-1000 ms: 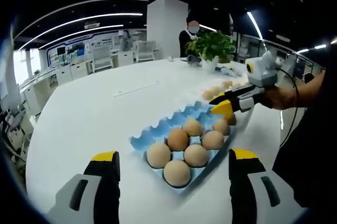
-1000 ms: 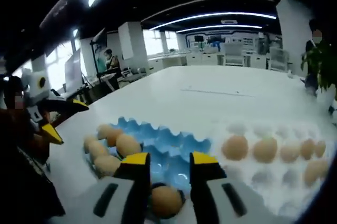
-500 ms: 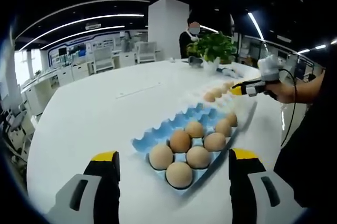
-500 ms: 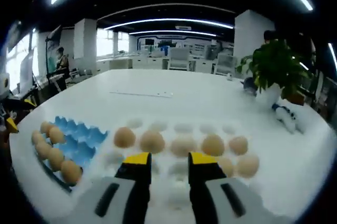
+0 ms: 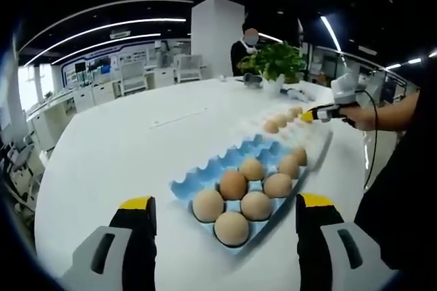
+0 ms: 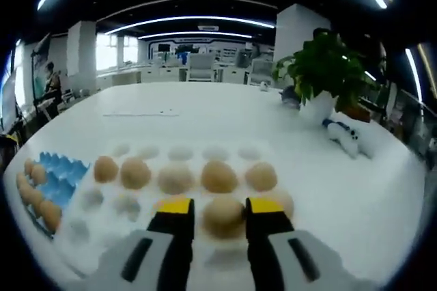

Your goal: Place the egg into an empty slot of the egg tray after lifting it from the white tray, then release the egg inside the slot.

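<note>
Brown egg [image 6: 222,216] at lower centre is now straddled by the spread right gripper [image 6: 219,210], moved over from the blue egg tray [image 6: 56,180]; left gripper [image 5: 222,212] spread, idle.

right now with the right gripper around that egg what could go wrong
The right gripper straddles an egg in the white tray; closing hard might crack it. A neighbour egg sits close beside one finger and could get nudged. The blue egg tray is already partly filled, so a crowded slot risks collision.
</note>
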Demonstrator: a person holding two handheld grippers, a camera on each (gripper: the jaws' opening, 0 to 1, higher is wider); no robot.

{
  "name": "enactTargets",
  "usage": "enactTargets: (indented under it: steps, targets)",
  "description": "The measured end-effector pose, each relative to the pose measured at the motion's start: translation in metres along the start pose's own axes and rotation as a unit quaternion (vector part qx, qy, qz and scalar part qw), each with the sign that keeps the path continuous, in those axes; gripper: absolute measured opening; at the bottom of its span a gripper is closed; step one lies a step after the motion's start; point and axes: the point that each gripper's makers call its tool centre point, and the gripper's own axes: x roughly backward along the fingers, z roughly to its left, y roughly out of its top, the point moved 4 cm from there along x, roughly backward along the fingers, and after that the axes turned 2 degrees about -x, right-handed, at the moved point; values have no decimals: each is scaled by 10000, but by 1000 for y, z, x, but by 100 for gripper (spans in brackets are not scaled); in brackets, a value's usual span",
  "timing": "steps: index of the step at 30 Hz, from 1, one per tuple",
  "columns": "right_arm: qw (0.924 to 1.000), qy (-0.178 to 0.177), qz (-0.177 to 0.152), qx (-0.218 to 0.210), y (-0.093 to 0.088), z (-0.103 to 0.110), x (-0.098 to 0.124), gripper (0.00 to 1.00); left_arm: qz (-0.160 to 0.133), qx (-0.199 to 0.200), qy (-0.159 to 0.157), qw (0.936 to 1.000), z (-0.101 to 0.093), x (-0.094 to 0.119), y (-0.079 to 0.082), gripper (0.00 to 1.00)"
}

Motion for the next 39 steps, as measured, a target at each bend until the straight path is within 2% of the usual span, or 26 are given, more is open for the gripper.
enactTargets:
  steps: [1,2,3,6,8,11,13,18,24,30,39]
  targets:
    - [9997,-6,199,140,-6,-2,-2,30,4,5,3,10000,0,0,-1,84]
    - [9997,62,202,130,-8,-1,-3,30,12,11,11,10000,0,0,-1,84]
    - [9998,88,80,-150,-7,-2,-5,30,23,16,16,10000,1,1,-2,84]
    - [9993,219,-49,-285,-9,-4,-5,31,23,31,14,10000,1,1,-3,83]
    - [9994,238,-140,-211,-10,-4,-3,30,39,32,15,10000,1,1,-4,84]
    - [9996,107,-69,-263,-8,-4,-3,27,35,35,54,10000,2,1,-5,85]
    - [9988,99,-83,-471,-8,-6,-3,26,18,42,73,10000,3,2,-4,85]
    - [9975,30,-348,-619,1,-12,5,26,34,51,122,9999,6,4,-5,85]
    - [9974,178,-396,-572,7,-6,9,26,43,60,98,9999,4,2,-6,84]
    - [9957,467,-501,-631,17,10,16,26,40,69,84,9999,3,2,-6,84]
    - [9919,1025,-567,-491,26,50,19,26,38,83,69,9999,2,2,-7,84]
